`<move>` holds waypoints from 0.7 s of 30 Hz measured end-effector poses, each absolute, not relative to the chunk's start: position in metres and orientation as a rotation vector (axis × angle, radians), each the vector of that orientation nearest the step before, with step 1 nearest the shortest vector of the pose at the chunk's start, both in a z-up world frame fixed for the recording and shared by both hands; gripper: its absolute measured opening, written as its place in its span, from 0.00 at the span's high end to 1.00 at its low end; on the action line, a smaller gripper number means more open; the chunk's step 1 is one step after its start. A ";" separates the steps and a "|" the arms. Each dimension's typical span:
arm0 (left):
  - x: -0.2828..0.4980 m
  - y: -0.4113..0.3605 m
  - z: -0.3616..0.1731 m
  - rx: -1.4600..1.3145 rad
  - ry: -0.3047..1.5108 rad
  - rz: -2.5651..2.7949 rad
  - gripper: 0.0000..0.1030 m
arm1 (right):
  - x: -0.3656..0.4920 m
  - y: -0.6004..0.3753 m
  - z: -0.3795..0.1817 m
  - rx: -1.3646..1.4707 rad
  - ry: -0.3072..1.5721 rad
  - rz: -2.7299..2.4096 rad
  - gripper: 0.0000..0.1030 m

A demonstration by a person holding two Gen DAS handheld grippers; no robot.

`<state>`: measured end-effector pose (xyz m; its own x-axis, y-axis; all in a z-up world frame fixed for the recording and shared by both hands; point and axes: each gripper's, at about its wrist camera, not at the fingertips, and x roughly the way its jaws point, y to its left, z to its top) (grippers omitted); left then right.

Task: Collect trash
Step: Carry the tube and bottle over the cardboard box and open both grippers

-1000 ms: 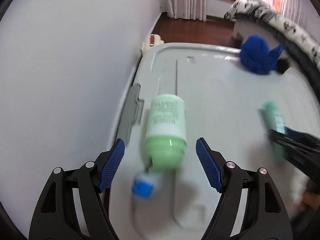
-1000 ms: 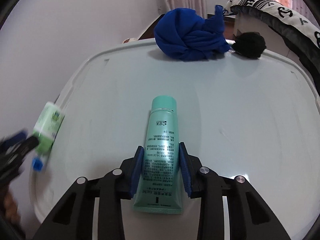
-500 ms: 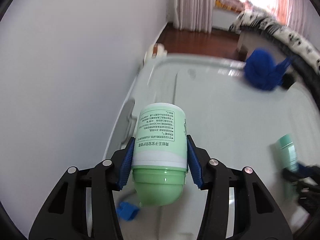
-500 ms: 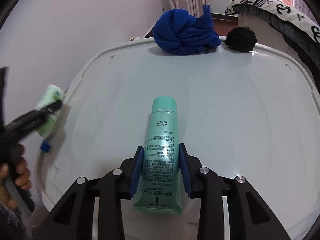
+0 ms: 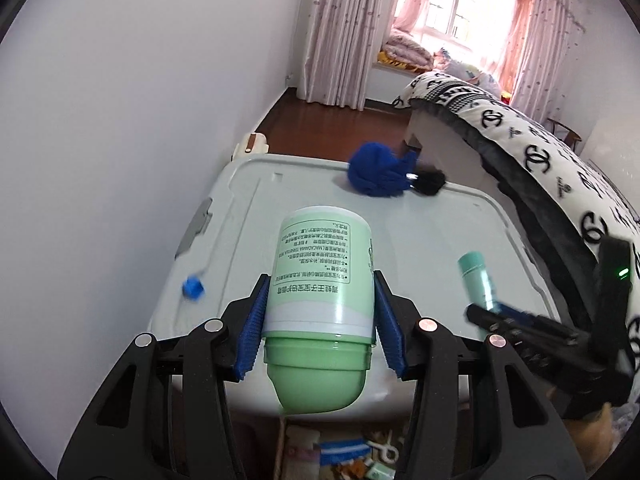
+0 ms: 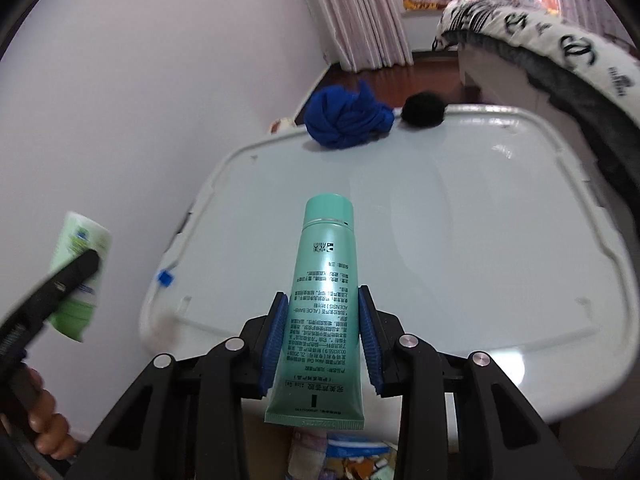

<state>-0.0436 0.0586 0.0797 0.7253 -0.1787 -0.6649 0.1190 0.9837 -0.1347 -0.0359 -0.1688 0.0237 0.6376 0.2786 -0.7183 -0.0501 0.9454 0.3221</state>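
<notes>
Left hand-held gripper (image 5: 320, 320) clamped on a pale green bottle (image 5: 322, 276), held above the near edge of a grey storage-bin lid (image 5: 432, 248), cap end toward the camera. Right hand-held gripper (image 6: 320, 334) clamped on a teal tube (image 6: 322, 300), cap pointing away, crimped end hanging past the lid's near rim. Raised rim all round the lid (image 6: 480, 240); wide bare stretch through its middle and right side. White wall (image 5: 120, 120) tight against the left edge, bed (image 5: 540, 152) with a black-and-white logo blanket close along the right. Blue cloth bundle (image 6: 344, 120) and a black fuzzy ball (image 6: 424, 109) at the far edge, touching or nearly so. Small blue cap (image 5: 193, 287) lying near the left rim. Below the near edge, an open container of mixed scraps (image 6: 344, 460). Printed on the tube: "ALOE BARB-ADENSIS" and "Aloe Gel" among Chinese text. On the bottle: "MACADAMIA" partly legible, remainder Chinese, upside down.
</notes>
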 end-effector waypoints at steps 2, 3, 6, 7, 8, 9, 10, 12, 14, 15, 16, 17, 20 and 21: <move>-0.070 0.051 0.078 -0.081 0.740 -0.176 0.53 | -0.076 -0.176 0.036 0.260 0.830 0.182 0.66; -0.082 0.045 0.076 -0.070 0.741 -0.174 0.53 | -0.089 -0.178 0.037 0.253 0.822 0.178 0.66; -0.120 0.026 0.061 -0.034 0.762 -0.171 0.53 | -0.141 -0.183 0.034 0.206 0.804 0.134 0.66; -0.132 0.023 0.054 -0.032 0.780 -0.172 0.53 | -0.158 -0.183 0.028 0.191 0.805 0.115 0.66; -0.144 0.016 0.041 -0.030 0.808 -0.174 0.53 | -0.170 -0.184 0.020 0.188 0.814 0.099 0.66; -0.152 0.013 0.031 -0.026 0.828 -0.176 0.53 | -0.182 -0.185 0.013 0.194 0.828 0.091 0.66; -0.159 0.008 0.020 -0.019 0.851 -0.176 0.53 | -0.192 -0.186 0.002 0.201 0.849 0.082 0.66; -0.176 0.006 -0.008 0.001 0.917 -0.179 0.53 | -0.205 -0.183 -0.016 0.200 0.885 0.061 0.66; -0.187 0.001 -0.031 0.030 0.966 -0.183 0.53 | -0.212 -0.182 -0.034 0.210 0.934 0.046 0.66; -0.189 0.000 -0.040 0.045 0.989 -0.182 0.53 | -0.216 -0.183 -0.041 0.215 0.955 0.040 0.66; -0.193 -0.001 -0.046 0.054 1.004 -0.184 0.53 | -0.217 -0.183 -0.049 0.214 0.979 0.031 0.66; -0.193 -0.002 -0.054 0.069 1.027 -0.178 0.53 | -0.217 -0.182 -0.056 0.210 1.001 0.024 0.66; -0.189 0.003 -0.075 0.056 1.099 -0.160 0.53 | -0.213 -0.183 -0.071 0.219 1.051 0.014 0.66; -0.187 0.004 -0.081 0.050 1.122 -0.158 0.53 | -0.212 -0.184 -0.078 0.227 1.071 0.010 0.66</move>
<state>-0.1873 0.0040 -0.0806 0.4240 -0.1010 -0.9000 0.1518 0.9876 -0.0393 -0.2115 -0.1837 -0.0776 0.4814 0.1179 -0.8685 0.1017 0.9767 0.1890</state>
